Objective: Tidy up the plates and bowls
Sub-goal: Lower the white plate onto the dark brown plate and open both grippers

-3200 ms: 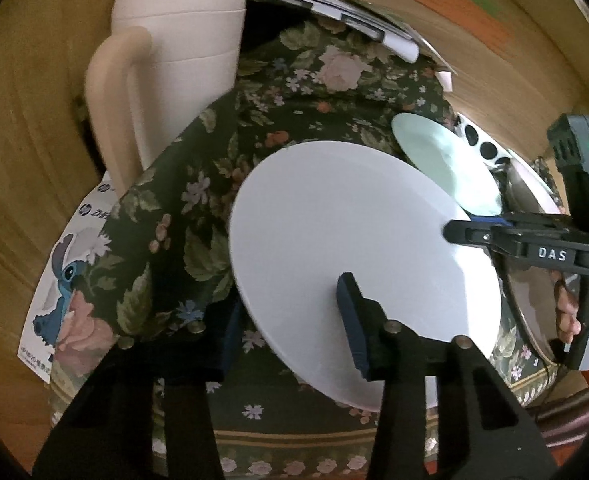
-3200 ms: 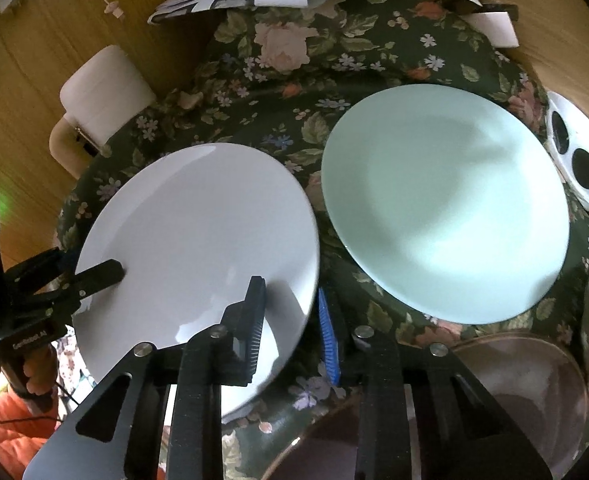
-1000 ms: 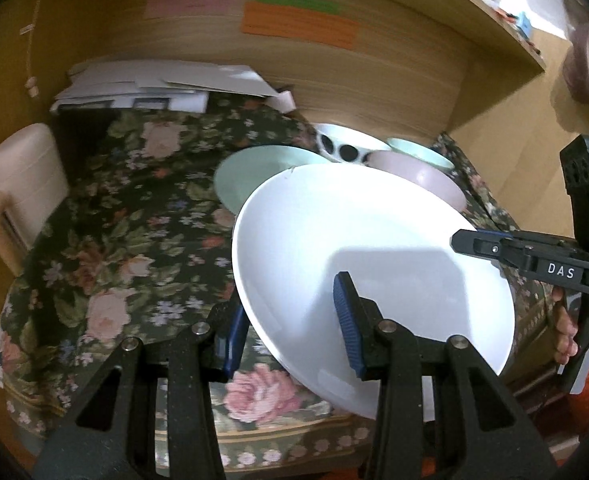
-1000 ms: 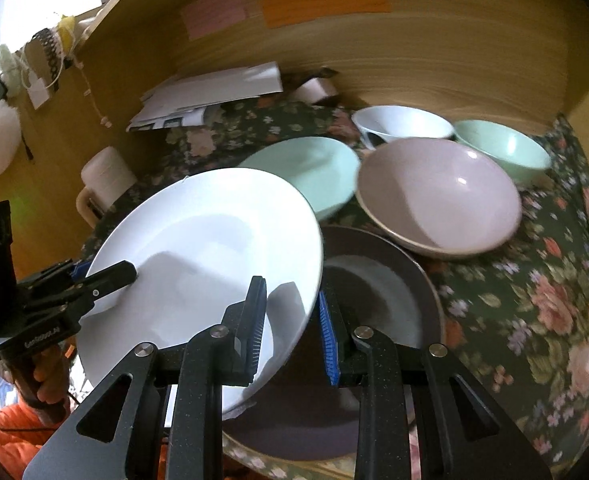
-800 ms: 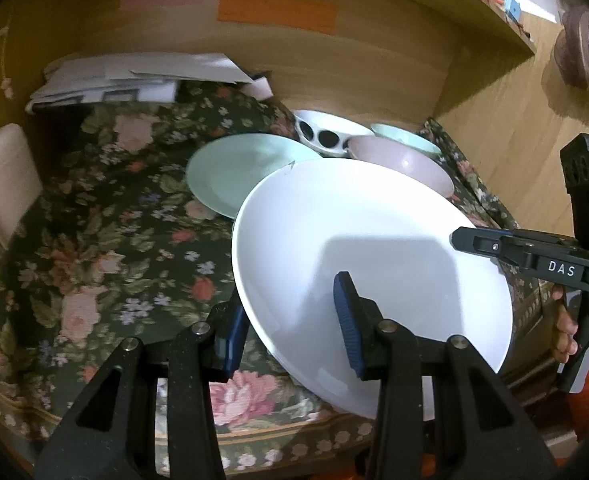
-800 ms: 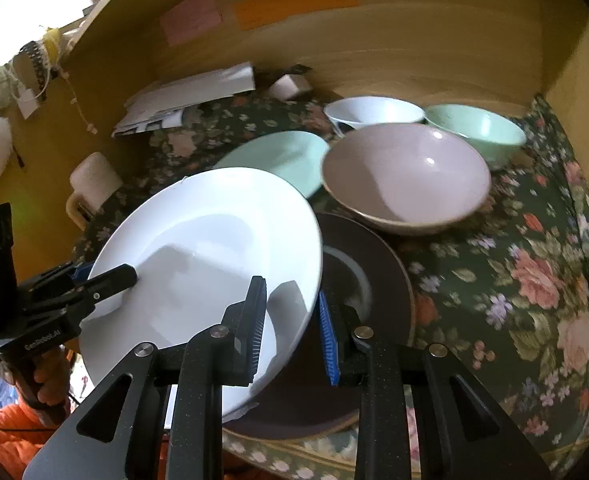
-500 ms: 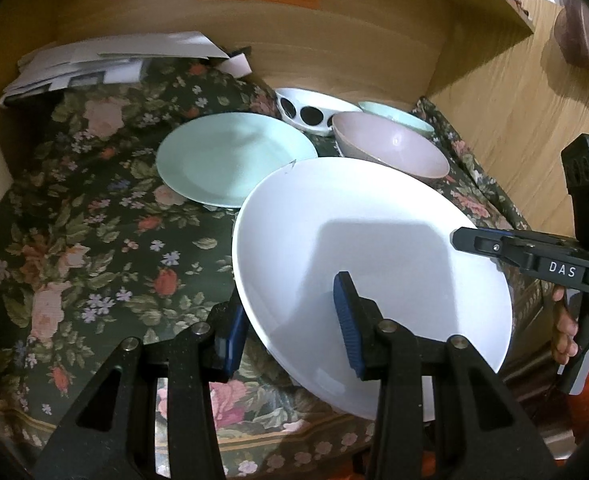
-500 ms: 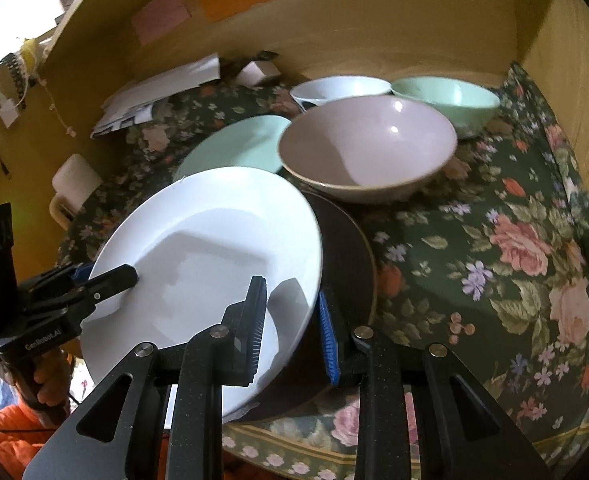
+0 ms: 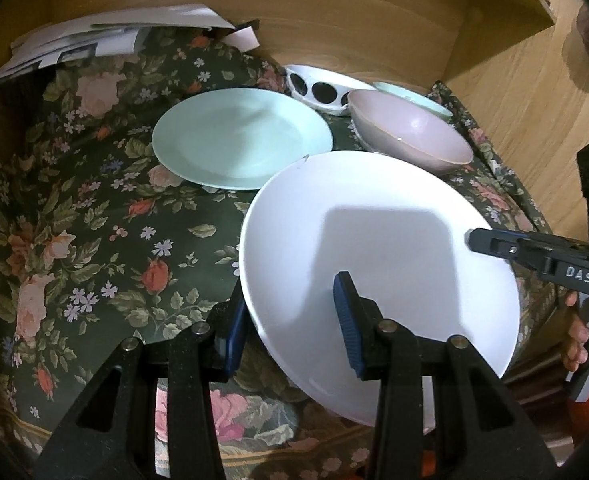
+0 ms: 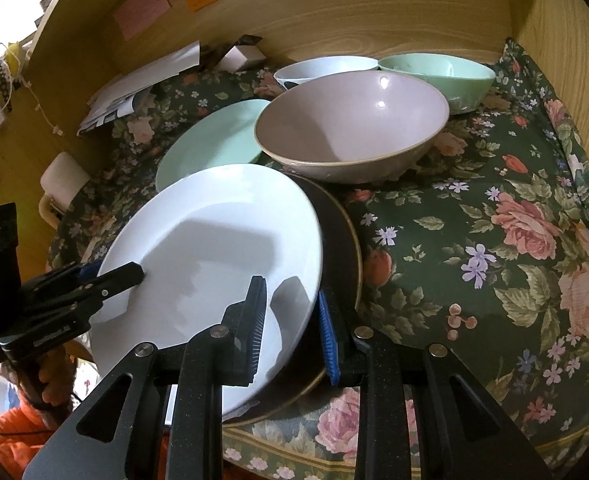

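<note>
Both grippers pinch one white plate (image 10: 214,248) by opposite rim edges: the left gripper (image 9: 290,320) clamps its left edge, the right gripper (image 10: 290,320) its right edge. The plate sits tilted over a dark plate (image 10: 340,248) lying on the floral-clothed worktop (image 10: 494,240). Just behind stands a pink bowl (image 10: 350,128); a mint plate (image 9: 240,138) lies to the left of it. A white bowl (image 10: 322,68) and a mint bowl (image 10: 438,72) stand against the wooden back wall.
</note>
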